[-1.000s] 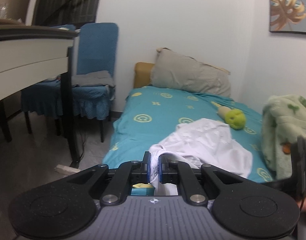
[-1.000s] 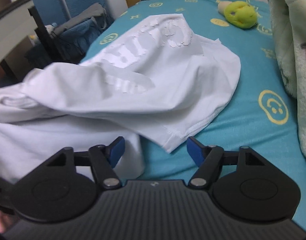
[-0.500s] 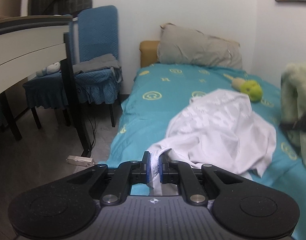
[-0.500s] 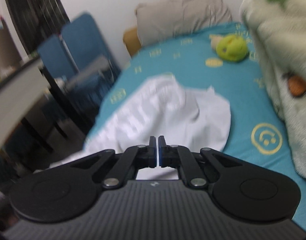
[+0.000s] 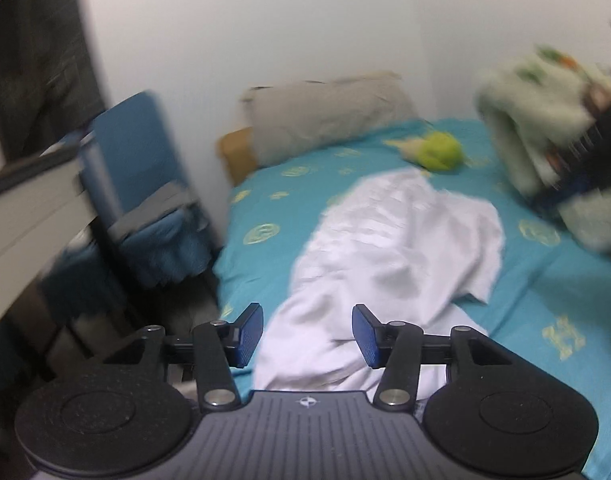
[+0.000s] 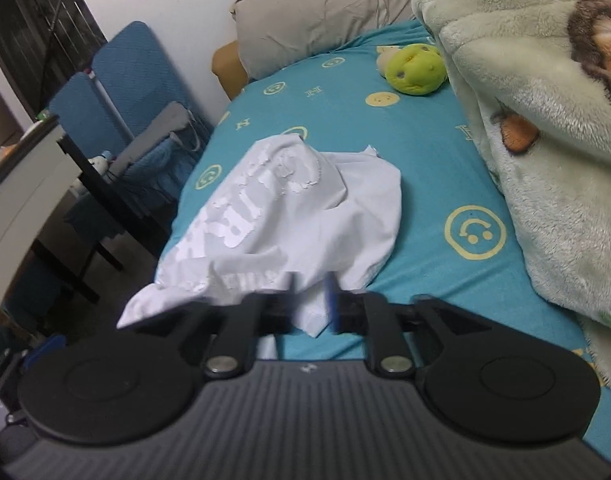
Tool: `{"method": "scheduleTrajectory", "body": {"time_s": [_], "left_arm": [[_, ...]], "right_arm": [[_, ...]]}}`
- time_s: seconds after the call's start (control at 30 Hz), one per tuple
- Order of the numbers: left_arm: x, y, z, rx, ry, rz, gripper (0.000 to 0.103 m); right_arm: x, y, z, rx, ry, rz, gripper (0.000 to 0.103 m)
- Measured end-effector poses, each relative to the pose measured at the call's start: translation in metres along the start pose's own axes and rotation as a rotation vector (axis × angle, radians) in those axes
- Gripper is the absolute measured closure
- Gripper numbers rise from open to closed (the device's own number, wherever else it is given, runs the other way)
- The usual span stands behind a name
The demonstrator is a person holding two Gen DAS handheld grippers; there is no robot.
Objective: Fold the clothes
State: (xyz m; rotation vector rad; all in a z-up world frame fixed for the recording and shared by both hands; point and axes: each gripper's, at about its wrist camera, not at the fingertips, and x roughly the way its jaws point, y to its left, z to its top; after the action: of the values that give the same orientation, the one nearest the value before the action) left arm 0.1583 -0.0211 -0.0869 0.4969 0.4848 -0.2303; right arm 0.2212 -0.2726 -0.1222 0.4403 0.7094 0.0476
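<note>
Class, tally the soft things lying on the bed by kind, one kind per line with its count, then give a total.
White shirt: 1
Grey pillow: 1
Green plush toy: 1
Fleece blanket: 1
Total: 4

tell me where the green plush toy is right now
The round green plush toy lies on the teal smiley-print bedsheet near the head of the bed, in front of the grey pillow, beside the fluffy green blanket, beyond the crumpled white shirt.
</note>
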Motion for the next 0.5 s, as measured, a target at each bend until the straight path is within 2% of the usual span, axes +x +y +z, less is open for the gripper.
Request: {"method": "scheduleTrajectory", "body": {"time_s": [0.03,0.07,0.2,0.27,0.3,0.37,0.4,0.5], "left_arm": [[0.012,-0.009,0.001,0.069,0.009,-0.009,0.051],[0.024,-0.019,0.002,0.138,0.018,-0.018,0.051],[0.07,-0.044,0.002,0.332,0.039,-0.068,0.05],[0.089,-0.049,0.0,0.384,0.037,-0.092,0.054],[0.097,-0.049,0.001,0.384,0.039,-0.117,0.068],[0.108,-0.037,0.004,0.287,0.03,-0.139,0.081],[0.113,-0.026,0.009,0.196,0.025,-0.145,0.088],[0.126,0.023,0.02,-0.156,0.046,-0.249,0.092]], "right_arm": [[0.001,-0.002,0.0,0.012,-0.005,0.005,0.023],[0.002,-0.004,0.0,0.026,-0.013,0.016,0.019],[0.011,-0.007,-0.002,0.026,0.013,0.016,0.02],[0.02,-0.008,-0.003,0.015,0.031,-0.01,0.02],[0.025,-0.009,-0.004,0.011,0.042,-0.02,0.02],[0.037,-0.01,-0.006,0.008,0.065,-0.03,0.02],[0.043,-0.009,-0.007,0.003,0.076,-0.031,0.02],[0.061,0.003,-0.01,-0.064,0.087,-0.018,0.02]]}}
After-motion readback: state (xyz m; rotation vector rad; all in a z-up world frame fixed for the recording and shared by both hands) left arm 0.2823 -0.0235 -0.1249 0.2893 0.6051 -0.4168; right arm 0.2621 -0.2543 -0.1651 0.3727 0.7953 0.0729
